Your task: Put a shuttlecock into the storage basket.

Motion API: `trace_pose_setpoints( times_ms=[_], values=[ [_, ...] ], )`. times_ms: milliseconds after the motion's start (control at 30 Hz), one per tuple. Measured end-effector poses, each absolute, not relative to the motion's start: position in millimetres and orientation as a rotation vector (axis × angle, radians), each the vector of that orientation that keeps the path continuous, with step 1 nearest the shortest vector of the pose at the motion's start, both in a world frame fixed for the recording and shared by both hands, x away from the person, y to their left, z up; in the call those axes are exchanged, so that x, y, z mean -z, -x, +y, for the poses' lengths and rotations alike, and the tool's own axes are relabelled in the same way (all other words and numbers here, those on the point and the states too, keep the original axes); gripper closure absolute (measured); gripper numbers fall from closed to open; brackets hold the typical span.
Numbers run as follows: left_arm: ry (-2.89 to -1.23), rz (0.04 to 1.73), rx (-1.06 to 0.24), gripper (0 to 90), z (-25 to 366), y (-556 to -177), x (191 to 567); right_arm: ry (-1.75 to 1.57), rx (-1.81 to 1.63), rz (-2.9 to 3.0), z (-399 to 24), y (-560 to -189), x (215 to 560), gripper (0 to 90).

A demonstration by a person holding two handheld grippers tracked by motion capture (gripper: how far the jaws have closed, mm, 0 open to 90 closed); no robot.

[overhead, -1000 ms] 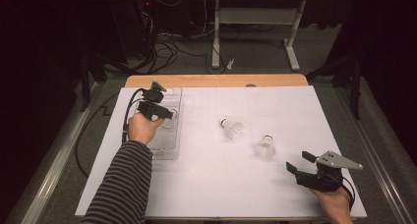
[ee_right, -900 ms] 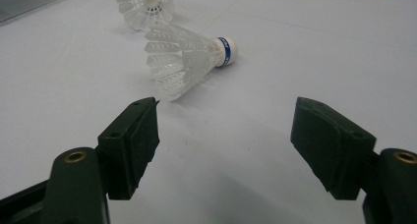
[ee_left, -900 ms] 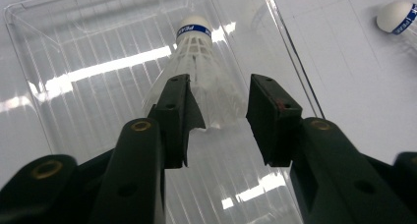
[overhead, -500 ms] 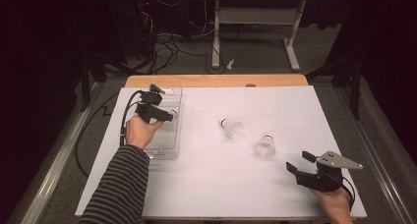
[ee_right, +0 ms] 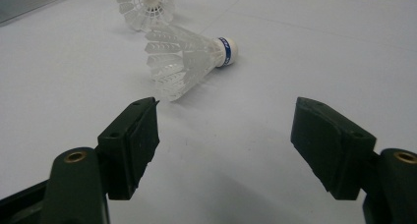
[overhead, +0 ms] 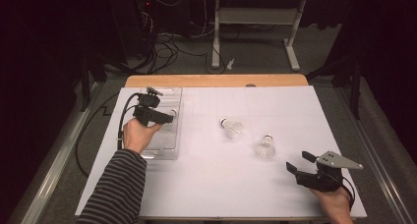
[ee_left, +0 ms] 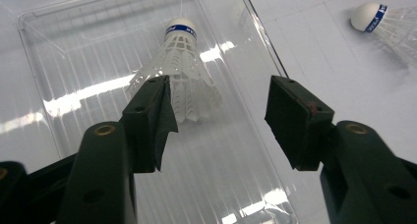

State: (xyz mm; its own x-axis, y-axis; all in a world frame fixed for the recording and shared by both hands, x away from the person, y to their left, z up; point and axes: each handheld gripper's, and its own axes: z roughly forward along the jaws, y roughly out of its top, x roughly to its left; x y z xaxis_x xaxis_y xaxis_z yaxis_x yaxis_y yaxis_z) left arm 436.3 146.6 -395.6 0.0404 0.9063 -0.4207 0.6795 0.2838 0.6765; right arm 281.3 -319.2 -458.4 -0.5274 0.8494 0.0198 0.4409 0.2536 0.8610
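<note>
A white shuttlecock (ee_left: pixel 182 71) with a blue band lies in a clear plastic tray (ee_left: pixel 88 52), cork end away from me. My left gripper (ee_left: pixel 219 91) hovers over it; its jaws have just been opening and stand wide, pads off the feathers. From above, the left gripper (overhead: pixel 169 117) sits over the tray (overhead: pixel 164 145) at the table's left. Two more shuttlecocks (overhead: pixel 232 128) (overhead: pixel 265 146) lie on the white sheet mid-table. My right gripper (overhead: pixel 300 161) rests open near the front right, a short way from the nearer shuttlecock (ee_right: pixel 187 62), nothing between its fingers.
A white sheet (overhead: pixel 211 184) covers the tabletop, with a wooden strip (overhead: pixel 216 80) along its far edge. A black cable (overhead: pixel 123 116) trails from the left gripper off the table's left side. A third shuttlecock (ee_left: pixel 383 22) lies right of the tray.
The left gripper's jaws have spread apart above the tray, and the hand has barely shifted. The right hand and both shuttlecocks on the sheet have kept still.
</note>
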Motion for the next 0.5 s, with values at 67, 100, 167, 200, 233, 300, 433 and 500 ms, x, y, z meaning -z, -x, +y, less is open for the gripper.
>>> trace_pose_setpoints(
  times_ms=[67,100,167,200,233,300,433,500],
  values=[
    [-1.458,1.693,-0.337,42.4,146.6,-434.5,394.2,-1.170,-1.202,2.077,-319.2,-281.3,458.5,27.1],
    [-1.451,1.689,-0.336,42.1,146.3,-433.5,393.1,-1.169,-1.201,2.077,-319.2,-281.4,458.5,27.1],
    [-1.452,1.681,-0.338,41.5,146.0,-432.0,392.0,-1.169,-1.201,2.077,-319.0,-281.2,458.4,27.1],
    [-1.452,1.677,-0.339,41.2,145.5,-431.1,391.8,-1.168,-1.201,2.076,-319.0,-281.1,458.3,27.1],
    [-1.452,1.675,-0.339,40.7,145.1,-430.3,391.8,-1.167,-1.201,2.076,-319.1,-281.1,458.3,27.1],
    [-1.452,1.673,-0.341,40.1,144.4,-428.6,392.4,-1.165,-1.201,2.074,-319.2,-281.1,458.2,27.1],
    [-1.453,1.671,-0.349,40.0,144.6,-426.6,393.1,-1.164,-1.201,2.072,-319.3,-280.9,458.0,27.1],
    [-1.454,1.666,-0.349,39.3,145.1,-425.5,392.7,-1.164,-1.202,2.072,-319.3,-280.9,458.0,27.1]
  ],
)
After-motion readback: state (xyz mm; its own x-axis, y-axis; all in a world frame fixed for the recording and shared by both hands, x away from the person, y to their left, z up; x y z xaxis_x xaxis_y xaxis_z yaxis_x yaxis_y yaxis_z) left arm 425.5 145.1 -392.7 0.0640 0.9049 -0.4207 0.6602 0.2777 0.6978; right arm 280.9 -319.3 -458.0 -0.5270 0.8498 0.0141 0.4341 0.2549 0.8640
